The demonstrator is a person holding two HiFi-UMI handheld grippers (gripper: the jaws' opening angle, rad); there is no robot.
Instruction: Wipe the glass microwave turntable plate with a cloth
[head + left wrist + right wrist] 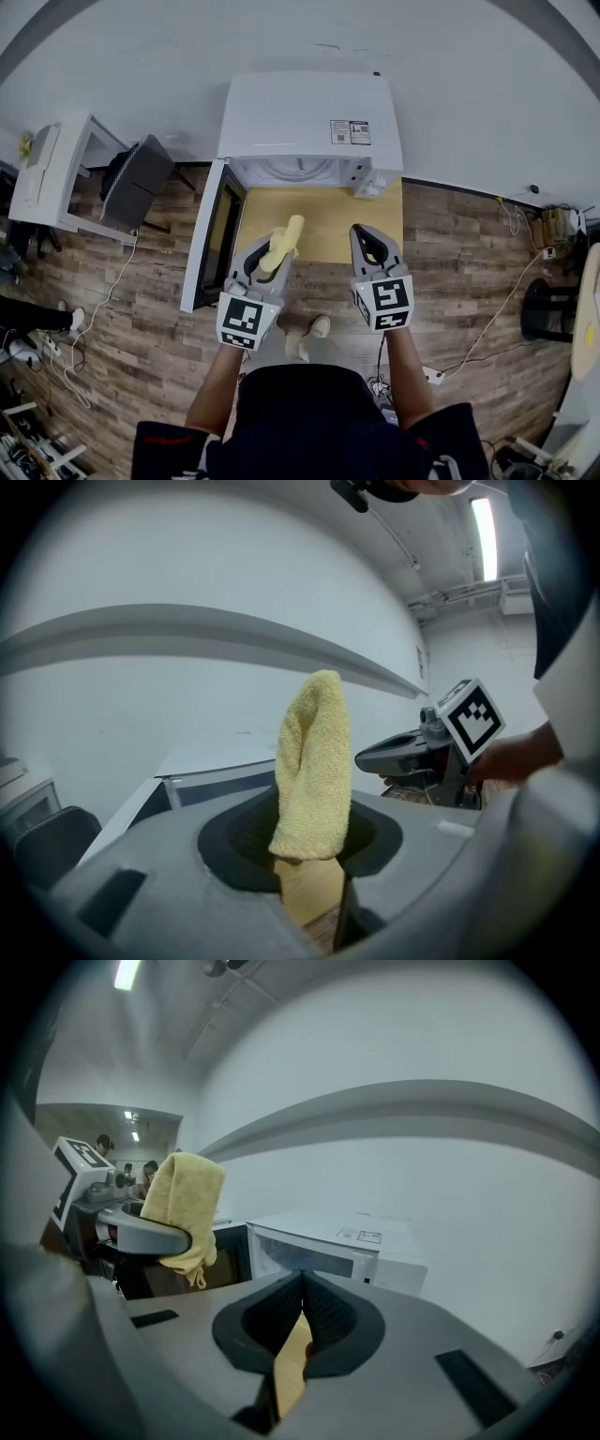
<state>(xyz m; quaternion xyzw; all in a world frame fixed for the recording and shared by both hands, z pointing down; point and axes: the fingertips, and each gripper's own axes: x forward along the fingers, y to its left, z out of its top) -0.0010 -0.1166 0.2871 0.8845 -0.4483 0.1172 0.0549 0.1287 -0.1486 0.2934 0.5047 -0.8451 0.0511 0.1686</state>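
My left gripper is shut on a folded yellow cloth that stands up out of its jaws; in the left gripper view the cloth rises between the pads. My right gripper is level with it on the right, shut with nothing in it. Both hover over the near edge of the light wooden table, in front of the white microwave. Its door hangs open to the left. A pale round shape shows inside the cavity; whether it is the glass plate I cannot tell.
A white cabinet and a black chair stand at the left on the wood-plank floor. Cables trail over the floor on both sides. The person's shoes are under the table's near edge.
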